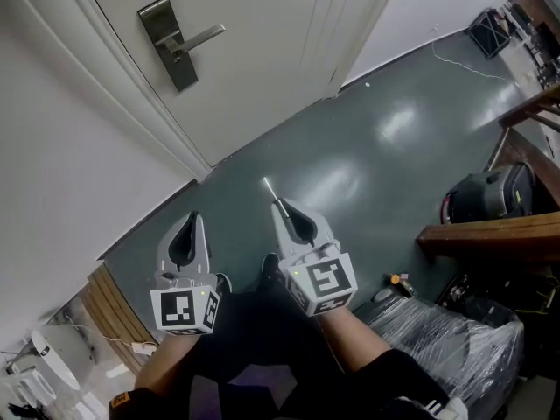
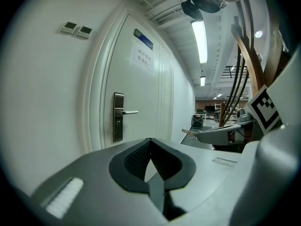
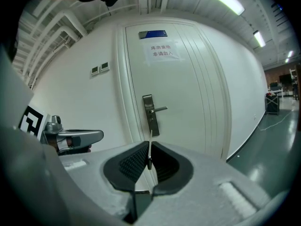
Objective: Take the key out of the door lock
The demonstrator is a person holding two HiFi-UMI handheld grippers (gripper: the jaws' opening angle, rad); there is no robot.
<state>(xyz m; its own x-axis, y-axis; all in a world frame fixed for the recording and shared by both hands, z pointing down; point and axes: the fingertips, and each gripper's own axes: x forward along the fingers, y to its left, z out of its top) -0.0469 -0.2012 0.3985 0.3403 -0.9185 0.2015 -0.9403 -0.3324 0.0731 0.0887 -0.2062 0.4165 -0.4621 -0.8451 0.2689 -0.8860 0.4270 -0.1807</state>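
The white door carries a metal lock plate (image 1: 168, 42) (image 3: 150, 115) (image 2: 118, 117) with a lever handle (image 1: 199, 38); no key shows in it. My right gripper (image 1: 280, 204) (image 3: 149, 145) is shut on the small silver key (image 1: 270, 188) (image 3: 149, 147), which sticks out past the jaw tips. It hangs well back from the door, over the floor. In the left gripper view the key (image 2: 188, 133) pokes from the right gripper (image 2: 221, 133). My left gripper (image 1: 192, 221) (image 2: 150, 142) is beside it, shut with nothing held.
A wooden bench (image 1: 490, 230) with a black bag (image 1: 490, 195) stands at the right. Below it lies a plastic-wrapped bundle (image 1: 455, 339). A cable (image 1: 464, 64) and a black crate (image 1: 490, 31) lie far right. White wall borders the door's left.
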